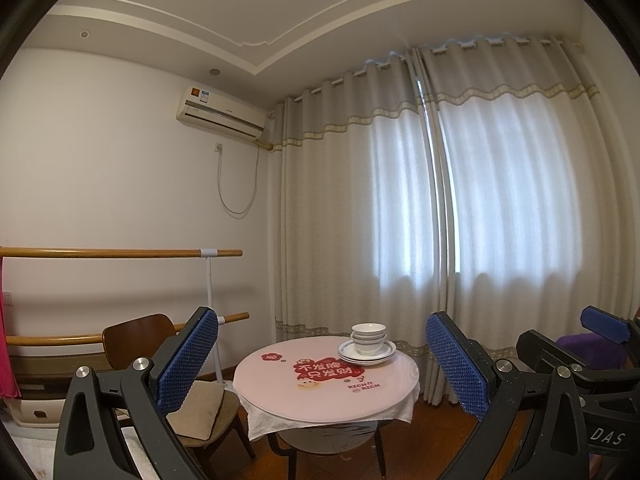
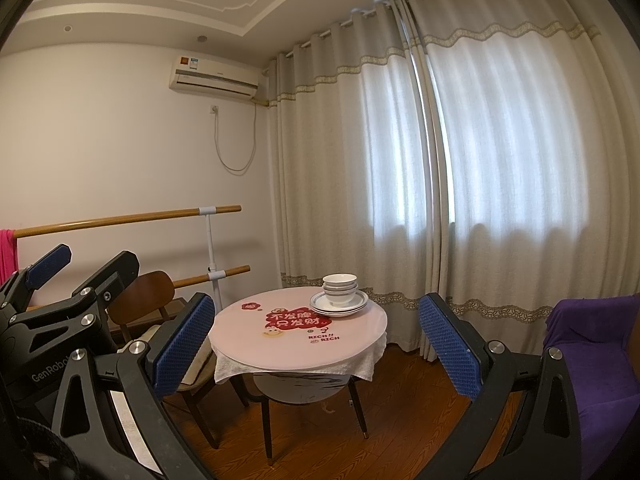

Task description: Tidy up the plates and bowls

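Nearest the lens, the left claw [image 1: 322, 364] is spread wide with nothing between its blue pads, held in the air well short of the table [image 1: 280, 396]. The right claw [image 2: 320, 344] is likewise wide apart and holds nothing. On the round pink table, at its far right edge, sits a stack of plates [image 1: 367, 351]. Nested white bowls [image 1: 369, 336] stand on the top plate. A wooden chair [image 1: 138, 340] stands at the table's left.

Round pink table [image 2: 256, 344] carries stacked plates [image 2: 339, 305] topped with bowls [image 2: 340, 286]
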A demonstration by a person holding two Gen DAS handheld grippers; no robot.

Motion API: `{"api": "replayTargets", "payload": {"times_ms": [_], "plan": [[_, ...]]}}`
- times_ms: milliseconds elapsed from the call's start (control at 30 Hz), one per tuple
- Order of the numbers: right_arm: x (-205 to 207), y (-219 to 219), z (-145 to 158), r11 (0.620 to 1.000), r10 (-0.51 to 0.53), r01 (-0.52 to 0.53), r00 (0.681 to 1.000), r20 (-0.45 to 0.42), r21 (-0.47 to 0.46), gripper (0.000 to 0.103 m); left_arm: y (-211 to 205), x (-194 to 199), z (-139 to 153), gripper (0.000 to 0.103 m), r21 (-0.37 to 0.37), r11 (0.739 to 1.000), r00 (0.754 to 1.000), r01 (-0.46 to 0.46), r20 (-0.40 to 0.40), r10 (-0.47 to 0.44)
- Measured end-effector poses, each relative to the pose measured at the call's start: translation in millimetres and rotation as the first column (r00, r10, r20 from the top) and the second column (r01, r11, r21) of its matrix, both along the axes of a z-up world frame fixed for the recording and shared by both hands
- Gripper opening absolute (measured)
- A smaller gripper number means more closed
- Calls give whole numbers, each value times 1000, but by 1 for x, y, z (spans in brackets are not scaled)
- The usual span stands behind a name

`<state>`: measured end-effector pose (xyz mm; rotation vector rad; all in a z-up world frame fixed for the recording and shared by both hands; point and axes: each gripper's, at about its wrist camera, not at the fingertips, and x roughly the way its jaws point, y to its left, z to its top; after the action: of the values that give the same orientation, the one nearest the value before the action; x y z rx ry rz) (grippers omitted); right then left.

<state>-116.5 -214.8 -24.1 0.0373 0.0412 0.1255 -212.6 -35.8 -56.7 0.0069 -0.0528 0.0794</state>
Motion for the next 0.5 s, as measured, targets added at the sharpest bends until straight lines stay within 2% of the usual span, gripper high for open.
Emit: {"api": "replayTargets", "payload": {"times_ms": [500], "plan": [[1, -4, -2, 1000, 2, -2, 1000, -9, 2, 103, -2, 7, 0, 102, 10, 1000, 1000, -5, -9, 5]]}}
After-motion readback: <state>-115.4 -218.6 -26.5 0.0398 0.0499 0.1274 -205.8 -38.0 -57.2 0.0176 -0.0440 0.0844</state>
